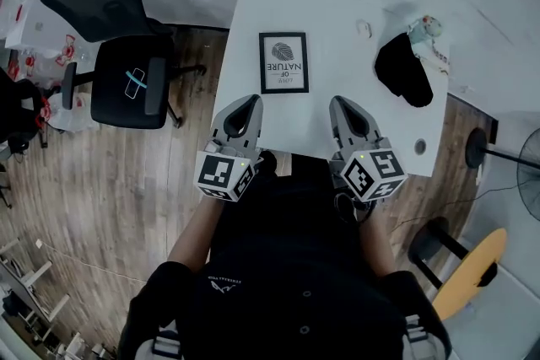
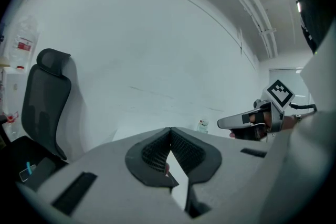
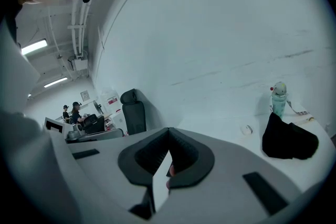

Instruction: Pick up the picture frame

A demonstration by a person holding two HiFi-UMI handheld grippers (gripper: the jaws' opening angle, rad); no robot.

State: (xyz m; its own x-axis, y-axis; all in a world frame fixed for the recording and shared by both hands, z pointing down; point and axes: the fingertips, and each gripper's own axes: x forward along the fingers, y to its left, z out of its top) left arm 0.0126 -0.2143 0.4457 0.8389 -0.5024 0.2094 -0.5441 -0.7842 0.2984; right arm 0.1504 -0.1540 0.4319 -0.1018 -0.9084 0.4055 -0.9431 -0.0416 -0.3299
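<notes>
- A white table (image 1: 337, 135) stands against a white wall (image 2: 157, 50) on a wooden floor (image 1: 101, 181), with a black office chair (image 1: 126, 72) off its left side.
- The picture frame (image 1: 283, 61) lies flat on the table, dark-bordered with a printed card inside. It sits towards the left half of the tabletop, ahead of your two tools and touched by neither.
- Your left gripper (image 1: 251, 100) hovers over the near edge of the table, pointing at the frame's near left corner. In the left gripper view its two dark pads meet at the tips, with nothing caught between them.
- Your right gripper (image 1: 340, 102) hangs level with it, off to the right of the frame and clear of it. In the right gripper view its jaws are pressed together as well, and they are empty.
- On the right part of the table rests a black bundle (image 1: 403, 70), seemingly cloth. A small pale bottle (image 1: 426, 29) stands just behind it near the wall.
- A small white object (image 1: 364, 28) lies between the frame and the bundle, apart from both.
- Far back in the right gripper view, two people (image 3: 73, 112) sit at a desk.
</notes>
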